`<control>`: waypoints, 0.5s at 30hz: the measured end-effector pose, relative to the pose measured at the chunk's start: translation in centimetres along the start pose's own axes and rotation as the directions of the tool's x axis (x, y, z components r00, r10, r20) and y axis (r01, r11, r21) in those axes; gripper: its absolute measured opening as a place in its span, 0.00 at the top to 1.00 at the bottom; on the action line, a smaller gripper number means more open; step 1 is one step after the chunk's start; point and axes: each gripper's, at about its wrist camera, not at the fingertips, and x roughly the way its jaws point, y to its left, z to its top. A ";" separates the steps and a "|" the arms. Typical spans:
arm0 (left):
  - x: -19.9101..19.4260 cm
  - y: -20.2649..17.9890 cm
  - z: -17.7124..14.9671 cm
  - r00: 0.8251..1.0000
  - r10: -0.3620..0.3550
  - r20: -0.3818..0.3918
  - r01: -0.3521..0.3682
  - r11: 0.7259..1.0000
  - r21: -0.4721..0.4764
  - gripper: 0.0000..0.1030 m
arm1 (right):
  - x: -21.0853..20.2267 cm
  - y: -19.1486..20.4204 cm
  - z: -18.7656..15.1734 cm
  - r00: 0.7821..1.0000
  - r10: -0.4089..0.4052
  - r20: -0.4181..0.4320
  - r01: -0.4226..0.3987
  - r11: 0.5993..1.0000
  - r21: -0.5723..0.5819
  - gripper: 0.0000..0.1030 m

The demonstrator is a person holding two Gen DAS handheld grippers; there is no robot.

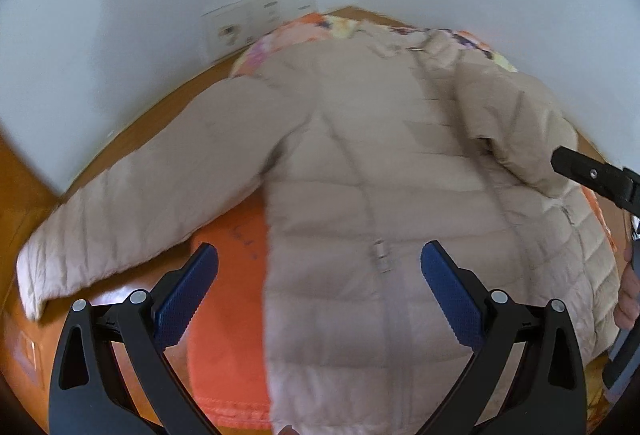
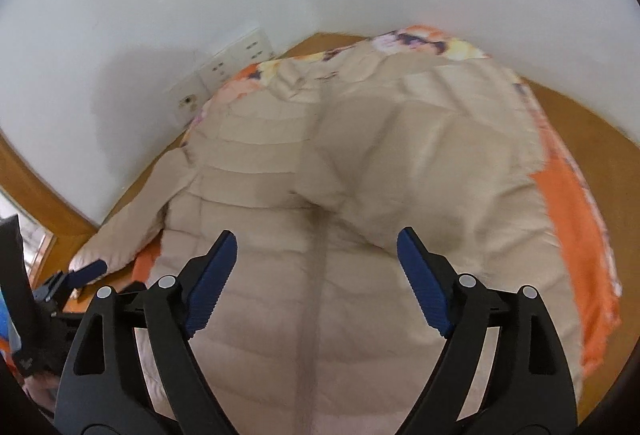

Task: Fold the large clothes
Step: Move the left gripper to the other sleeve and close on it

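A beige quilted puffer jacket (image 1: 380, 171) lies front up on an orange cloth (image 1: 228, 315) on a wooden table. Its left sleeve (image 1: 132, 211) stretches out to the left; the right sleeve (image 1: 516, 123) is folded over the body. My left gripper (image 1: 319, 275) is open and empty, above the jacket's lower left edge near the zipper. In the right wrist view my right gripper (image 2: 317, 267) is open and empty above the jacket (image 2: 360, 175), just short of the folded sleeve (image 2: 420, 163). The left gripper shows at the left edge of the right wrist view (image 2: 86, 271).
A white wall with a socket panel (image 1: 260, 19) stands close behind the table. The wooden tabletop (image 1: 132, 123) shows left of the jacket. A floral orange edge of the cloth (image 2: 424, 41) lies at the far end. The other gripper's finger (image 1: 592, 171) enters at the right.
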 end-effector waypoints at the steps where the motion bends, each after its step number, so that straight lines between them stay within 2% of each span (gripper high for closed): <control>1: 0.1 -0.6 0.2 1.000 -0.009 0.001 0.009 1.000 0.017 0.05 | -0.7 -0.6 -0.3 1.000 -0.019 0.005 0.018 1.000 0.013 0.20; 7: 0.5 -4.8 1.3 0.997 -0.072 -0.006 0.073 0.991 0.108 0.05 | -2.9 -3.9 -1.3 0.993 -0.120 0.016 0.119 0.991 0.059 0.20; 15: 1.7 -11.1 2.8 0.990 -0.141 -0.027 0.144 0.967 0.209 0.05 | -4.5 -8.7 -1.5 0.979 -0.202 0.014 0.199 0.973 0.116 0.20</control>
